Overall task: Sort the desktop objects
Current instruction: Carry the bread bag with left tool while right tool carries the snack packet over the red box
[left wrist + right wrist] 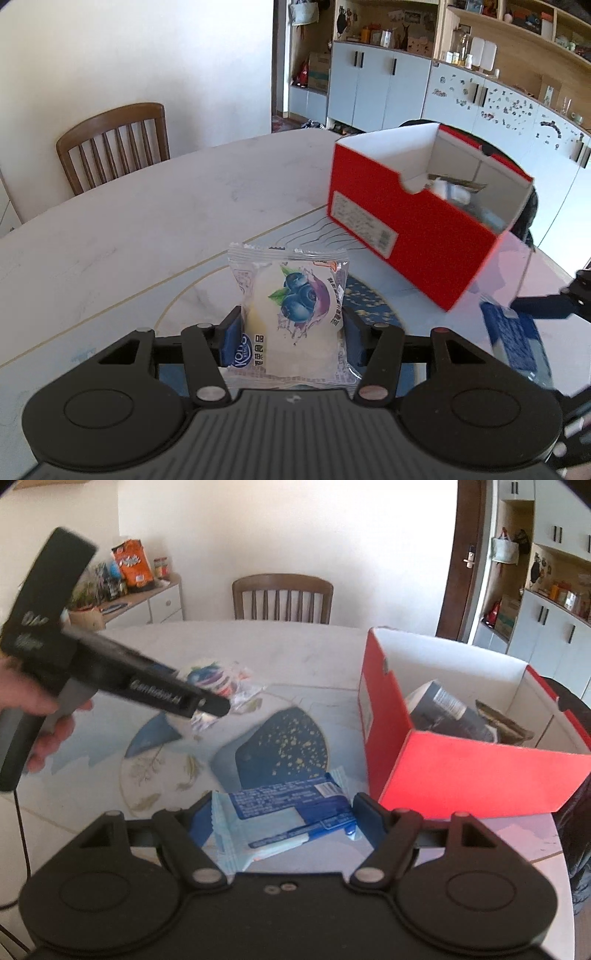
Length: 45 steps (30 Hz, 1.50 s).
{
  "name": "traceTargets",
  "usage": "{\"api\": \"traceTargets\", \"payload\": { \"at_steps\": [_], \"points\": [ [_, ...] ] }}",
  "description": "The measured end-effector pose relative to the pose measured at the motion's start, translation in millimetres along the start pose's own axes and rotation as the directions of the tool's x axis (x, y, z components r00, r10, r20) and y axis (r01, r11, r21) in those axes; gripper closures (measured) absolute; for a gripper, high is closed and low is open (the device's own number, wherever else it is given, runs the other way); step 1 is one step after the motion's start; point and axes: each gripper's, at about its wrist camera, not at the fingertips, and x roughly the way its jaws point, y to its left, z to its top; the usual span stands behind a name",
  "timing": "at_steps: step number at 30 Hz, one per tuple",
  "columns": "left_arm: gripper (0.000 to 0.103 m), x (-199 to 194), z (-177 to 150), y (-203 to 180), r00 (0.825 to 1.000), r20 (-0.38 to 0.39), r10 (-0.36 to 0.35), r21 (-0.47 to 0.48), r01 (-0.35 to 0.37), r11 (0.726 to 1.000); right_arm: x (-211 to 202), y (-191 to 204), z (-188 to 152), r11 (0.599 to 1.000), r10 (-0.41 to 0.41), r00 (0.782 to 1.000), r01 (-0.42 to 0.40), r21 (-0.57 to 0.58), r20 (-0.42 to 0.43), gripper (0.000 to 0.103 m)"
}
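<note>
My left gripper (291, 332) is shut on a clear snack packet (295, 306) printed with blueberries, and its blue pads press the packet's sides above the table. In the right wrist view a hand holds this same gripper (218, 709) at the left, with the blueberry packet (210, 675) at its tips. My right gripper (284, 812) is shut on a blue and pale-blue wrapper (280, 805) that spans its jaws. That wrapper (513, 339) shows blurred at the right edge of the left wrist view. An open red cardboard box (461, 775) stands to the right and holds dark packets (450, 709).
The round pale table (129, 221) carries a blue patterned mat (280, 746) under both grippers. A wooden chair (282, 598) stands at the far side. A low cabinet with snack bags (133, 565) is at the back left, and white cupboards (376, 85) and shelves are beyond the box.
</note>
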Motion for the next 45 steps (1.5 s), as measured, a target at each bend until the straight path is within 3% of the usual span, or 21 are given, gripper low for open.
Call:
{"api": "traceTargets", "payload": {
  "at_steps": [10, 20, 31, 45],
  "points": [
    [0.049, -44.0, 7.7, -21.4, 0.997, 0.05, -0.053, -0.015, 0.053, 0.998, -30.0, -11.3, 17.7, 1.0, -0.002, 0.999, 0.002, 0.009, 0.051, 0.026],
    [0.049, -55.5, 33.6, -52.3, 0.995, 0.091, -0.027, -0.016, 0.029, 0.999, -43.1, -49.2, 32.8, 1.0, 0.002, 0.996, -0.001, -0.018, 0.088, 0.026],
    [0.049, -23.3, 69.4, -104.1, 0.996, 0.094, -0.007, -0.031, 0.01, 0.999, -45.7, -122.3, 39.9, 0.999, 0.018, 0.995, -0.014, -0.038, 0.098, 0.026],
    [0.049, 35.2, 140.8, -167.1, 0.997, 0.053, -0.055, 0.026, 0.053, 0.998, -34.2, -213.9, 57.6, 0.999, -0.013, 0.995, 0.017, -0.036, 0.102, 0.026]
  ]
}}
